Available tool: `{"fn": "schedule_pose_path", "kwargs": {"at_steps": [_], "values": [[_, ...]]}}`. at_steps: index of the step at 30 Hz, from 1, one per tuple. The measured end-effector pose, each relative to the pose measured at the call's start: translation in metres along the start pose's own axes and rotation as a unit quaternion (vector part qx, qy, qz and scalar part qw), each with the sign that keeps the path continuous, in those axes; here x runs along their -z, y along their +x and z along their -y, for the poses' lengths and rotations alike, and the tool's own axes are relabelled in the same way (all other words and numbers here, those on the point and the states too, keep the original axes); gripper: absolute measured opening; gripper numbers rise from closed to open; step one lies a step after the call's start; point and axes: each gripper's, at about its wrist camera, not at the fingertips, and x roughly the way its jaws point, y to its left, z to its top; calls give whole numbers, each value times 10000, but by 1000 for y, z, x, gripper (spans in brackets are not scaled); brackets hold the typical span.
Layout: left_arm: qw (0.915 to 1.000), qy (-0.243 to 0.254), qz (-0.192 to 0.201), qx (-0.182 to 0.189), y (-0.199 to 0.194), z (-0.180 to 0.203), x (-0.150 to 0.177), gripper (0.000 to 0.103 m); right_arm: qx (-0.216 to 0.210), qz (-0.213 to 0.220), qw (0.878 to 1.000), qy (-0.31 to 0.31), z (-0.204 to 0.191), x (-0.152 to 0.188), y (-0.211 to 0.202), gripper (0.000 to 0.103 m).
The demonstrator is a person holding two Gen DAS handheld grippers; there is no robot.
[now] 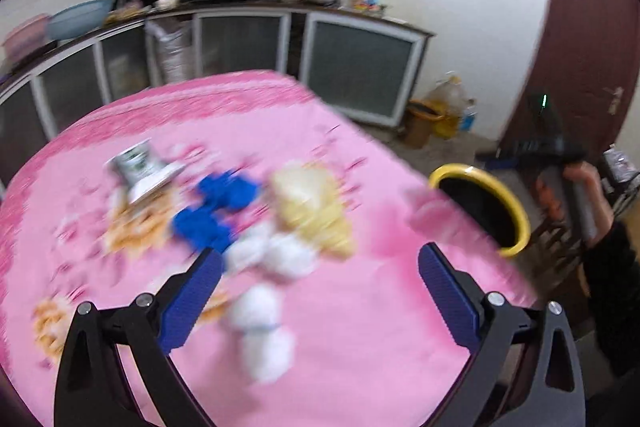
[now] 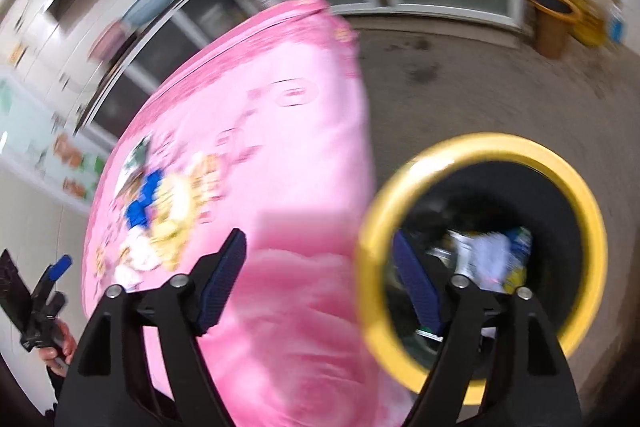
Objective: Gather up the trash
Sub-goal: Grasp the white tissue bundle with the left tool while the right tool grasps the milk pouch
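A: Left tongs (image 1: 320, 281) spread wide over the pink tablecloth (image 1: 360, 327), nothing pinched between the blue pads.

B: And the trash?

A: Heaped mid-table, blurred. White tissue wads (image 1: 266, 279) just inside the left pad and trailing down between the two arms. Yellow wrapper (image 1: 312, 211) above them, blue scrap (image 1: 218, 209) to its left, silvery packet (image 1: 140, 167) farther back. All ahead of the pads, none gripped.

B: Bin?

A: Yellow-rimmed, black inside (image 1: 516, 211), just past the right edge of the table, beyond the right pad. Behind it, a hand (image 1: 584, 195) on the other tool.

B: Over to the right tongs (image 2: 320, 275).

A: Spread as well, empty. Left pad over the cloth's hanging edge, right pad in front of the bin's mouth (image 2: 576, 187). Straddling the yellow rim, then; touching it or above it, hard to tell.

B: Anything in the bin?

A: Crumpled white paper (image 2: 490, 255) and bits of yellow and blue wrapper down at the bottom, past the right pad. Table heap (image 2: 160, 211) well off to the left, far from these pads. Second small bin (image 2: 550, 23) across the floor by the cabinets.
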Motion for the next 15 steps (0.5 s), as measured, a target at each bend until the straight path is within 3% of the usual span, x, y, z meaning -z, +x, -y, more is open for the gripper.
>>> {"fn": "schedule_pose_path", "kwargs": {"at_steps": [5, 8, 15], "values": [[9994, -228, -177, -174, -2, -31, 35, 95, -417, -530, 9937, -898, -100, -23, 39, 88], [9987, -446, -224, -79, 3, -42, 45, 95, -595, -839, 9841, -1446, -168, -38, 65, 91], [9978, -575, -331, 10, 22, -39, 53, 95, -905, -1839, 9573, -2041, -281, -66, 129, 91]]}}
